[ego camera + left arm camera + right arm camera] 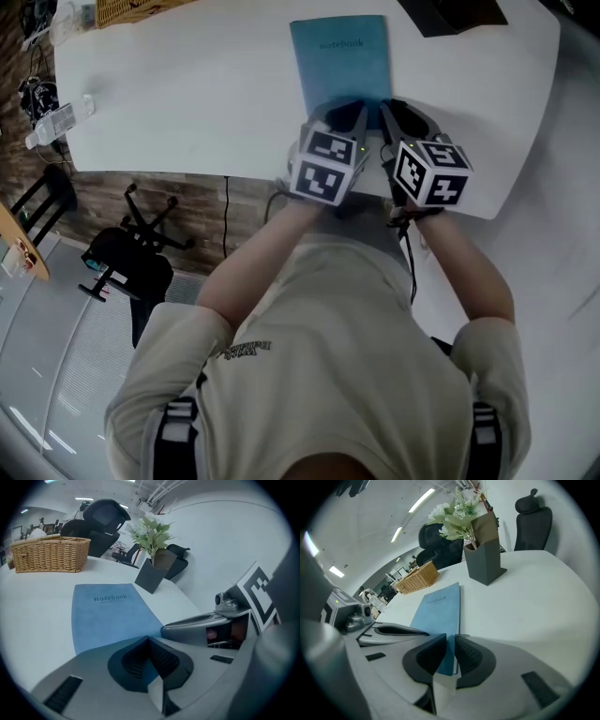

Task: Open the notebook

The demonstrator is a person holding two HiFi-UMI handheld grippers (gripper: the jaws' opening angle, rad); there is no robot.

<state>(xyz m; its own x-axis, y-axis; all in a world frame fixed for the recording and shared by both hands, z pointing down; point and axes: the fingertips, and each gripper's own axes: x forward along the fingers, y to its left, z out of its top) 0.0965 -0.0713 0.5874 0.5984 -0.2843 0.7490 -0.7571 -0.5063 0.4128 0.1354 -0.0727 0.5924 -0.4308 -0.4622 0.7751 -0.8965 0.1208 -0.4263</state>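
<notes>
1. Grip is judged to be the first concern. The left gripper (pixel 149 641) is seen with its ribbed pads pressed together at the tips and nothing caught between them. The right gripper (pixel 449 643) is held with only a narrow slot between its pads.
2. Through that slot the near right corner of the thin blue soft-cover notebook (pixel 340 58) is seen. The cover looks flat and ungripped, as far as can be judged.
3. The notebook lies closed on the white rounded table (pixel 187 94), its near edge under both grippers and its printed title facing the person. The free edge is taken to be on the right, so the lift is best begun there.
4. The right jaws should be widened a little and one pad slid under the cover alone at that corner — not under the whole block of pages, or the book will be dragged rather than opened.
5. The closed left tips can be pressed down on the left margin, near the presumed spine, so that the notebook is pinned as the cover is swung over.
6. The swing should be kept low and directed leftward, where bare table is available. The dark square planter of green sprigs (pixel 485 559) and the woven wicker basket (pixel 51 554) stand well beyond the far edge and need not be disturbed.
</notes>
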